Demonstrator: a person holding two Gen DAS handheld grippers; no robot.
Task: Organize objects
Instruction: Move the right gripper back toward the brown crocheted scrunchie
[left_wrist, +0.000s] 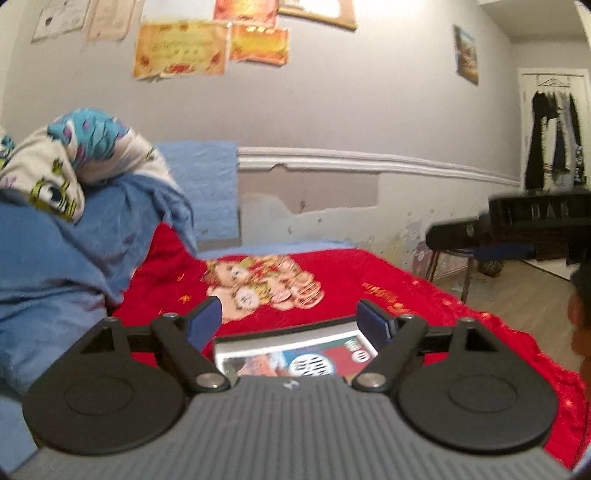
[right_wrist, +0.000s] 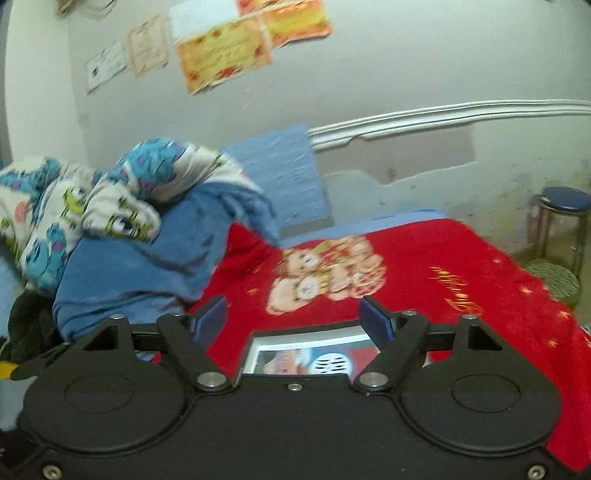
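Between steps: left gripper and right gripper wide open, empty. Flat white-bordered picture book, apparently released, at 6 o'clock on red plush blanket; next, select another object.

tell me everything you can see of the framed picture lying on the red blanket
The framed picture lies flat on the red blanket, just ahead of both grippers and partly hidden behind their bodies. It has a thin dark outer frame, a white mat, and a colourful print with red, blue and a white circular patch bearing dark marks. Only its far part shows. Nothing grips it; the blue pads stand apart above it.
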